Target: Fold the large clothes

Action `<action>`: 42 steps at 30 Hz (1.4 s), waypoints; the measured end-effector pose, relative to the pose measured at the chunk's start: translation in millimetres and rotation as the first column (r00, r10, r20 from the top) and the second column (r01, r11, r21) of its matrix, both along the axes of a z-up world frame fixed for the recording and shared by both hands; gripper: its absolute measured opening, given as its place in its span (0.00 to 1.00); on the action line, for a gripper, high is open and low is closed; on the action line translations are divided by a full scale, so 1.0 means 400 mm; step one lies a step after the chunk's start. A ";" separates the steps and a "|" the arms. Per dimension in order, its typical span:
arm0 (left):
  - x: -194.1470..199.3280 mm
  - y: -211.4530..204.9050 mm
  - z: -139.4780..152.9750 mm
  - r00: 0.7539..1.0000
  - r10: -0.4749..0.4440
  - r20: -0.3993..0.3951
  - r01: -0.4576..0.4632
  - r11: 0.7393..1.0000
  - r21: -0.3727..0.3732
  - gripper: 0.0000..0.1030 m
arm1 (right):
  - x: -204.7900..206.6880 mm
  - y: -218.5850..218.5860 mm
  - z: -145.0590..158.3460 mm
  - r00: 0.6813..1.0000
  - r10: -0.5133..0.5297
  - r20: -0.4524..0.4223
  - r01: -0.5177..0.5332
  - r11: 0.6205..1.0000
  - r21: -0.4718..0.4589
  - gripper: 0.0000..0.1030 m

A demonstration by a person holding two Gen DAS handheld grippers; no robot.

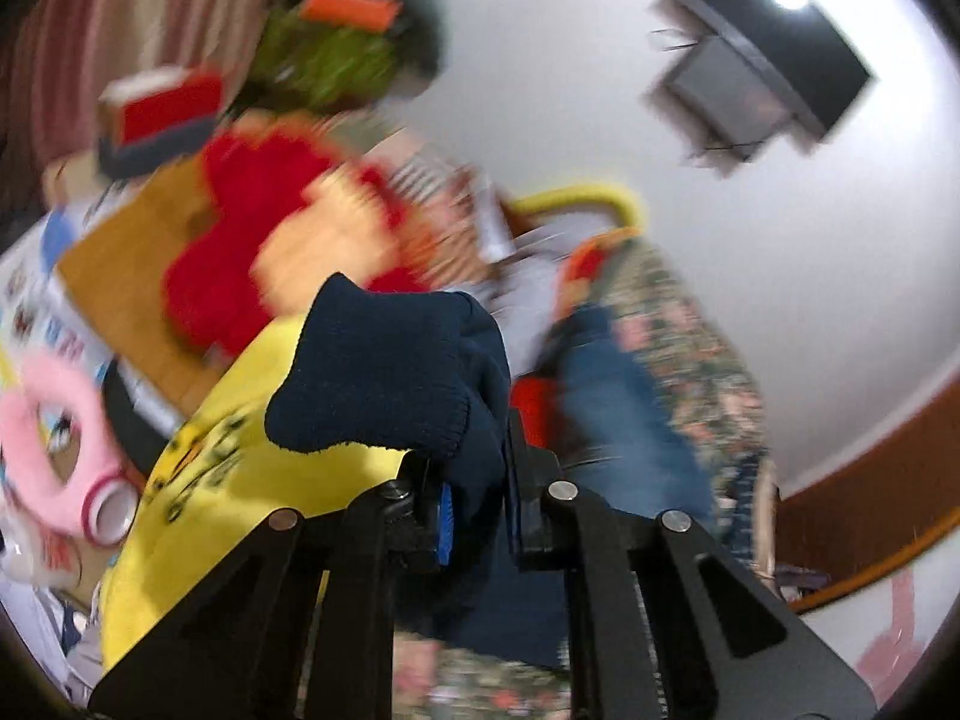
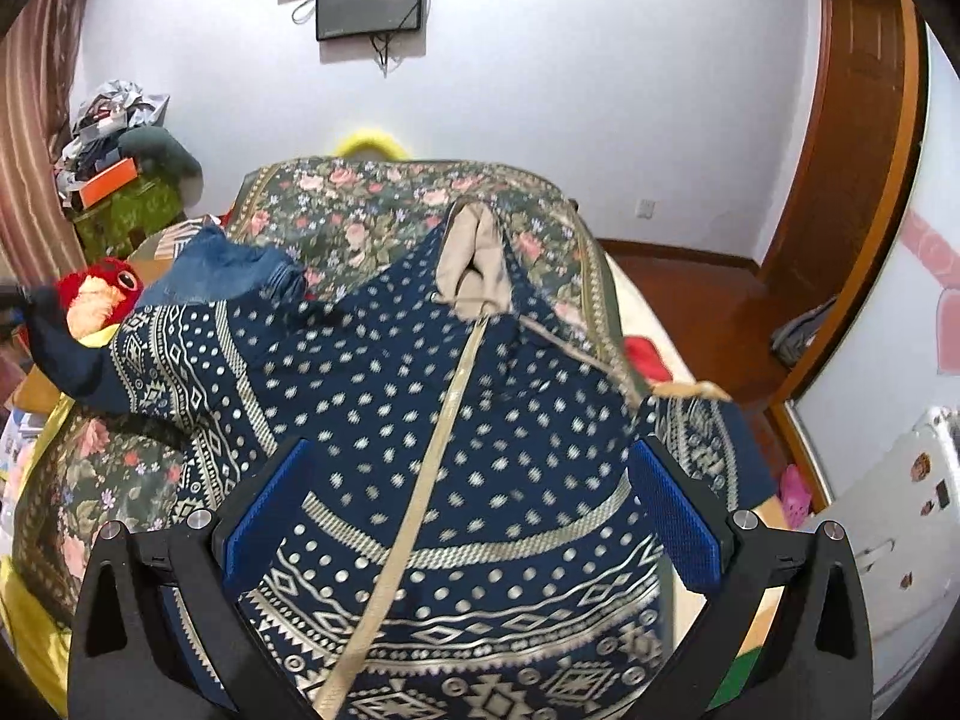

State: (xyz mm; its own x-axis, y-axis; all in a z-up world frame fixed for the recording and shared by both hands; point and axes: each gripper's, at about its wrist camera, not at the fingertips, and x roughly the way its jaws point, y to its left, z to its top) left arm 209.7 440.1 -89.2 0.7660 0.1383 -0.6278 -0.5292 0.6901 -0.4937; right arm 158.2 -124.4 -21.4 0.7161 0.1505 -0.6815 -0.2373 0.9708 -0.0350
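The left hand-held gripper (image 1: pixel 474 504) was clamped on the navy ribbed cuff (image 1: pixel 378 372) of a sweater, the knit bunched up between its fingers and folding over above them. That view was blurred by motion, but behind the cuff a yellow cloth (image 1: pixel 240 480), a red plush toy (image 1: pixel 240 252) and a pink plush (image 1: pixel 42 438) could be made out.

The right hand-held gripper (image 2: pixel 474 516) hovered with its blue pads (image 2: pixel 672 510) spread wide apart, holding nothing. Between and beyond them lay the sweater (image 2: pixel 480 420), navy with pale dots and geometric bands, spread front-up on the bed over a floral bedspread (image 2: pixel 360 210). A pale strip ran up its middle to the beige-lined collar (image 2: pixel 474 264) at the far end. The sweater's left sleeve (image 2: pixel 78 360) stretched off toward the left edge of the view, lifted clear of the bed, ending near the toy (image 2: pixel 102 294). Its right sleeve (image 2: pixel 702 438) lay just beside the body at the bed's right edge. A piece of denim (image 2: pixel 222 276) lay on the bedspread beside the sweater's left shoulder.

On the white wall beyond the bed hung a screen (image 2: pixel 369 0).
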 end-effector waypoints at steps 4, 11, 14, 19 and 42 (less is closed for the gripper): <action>0.044 -0.148 0.178 0.988 -0.115 0.105 0.105 0.989 0.100 0.12 | 0.027 -0.016 0.015 0.999 0.035 0.009 -0.035 0.999 0.017 1.00; 0.153 -0.467 0.387 0.930 -0.326 0.167 0.278 0.925 0.258 0.12 | 0.114 -0.060 -0.003 0.995 0.097 -0.034 -0.094 0.992 0.081 1.00; 0.232 -0.627 0.409 0.892 -0.429 0.141 0.374 0.877 0.302 0.12 | 0.131 -0.087 -0.023 0.994 0.097 -0.053 -0.091 0.991 0.096 1.00; 0.357 -0.874 0.331 0.825 -0.565 0.020 0.529 0.784 0.323 0.12 | 0.149 -0.151 -0.067 0.991 0.087 -0.104 -0.071 0.987 0.143 1.00; 0.296 -1.316 -0.204 0.340 -0.834 -0.434 0.923 0.384 -0.015 0.49 | 0.149 -0.340 -0.221 0.953 -0.032 -0.302 0.080 0.986 0.147 1.00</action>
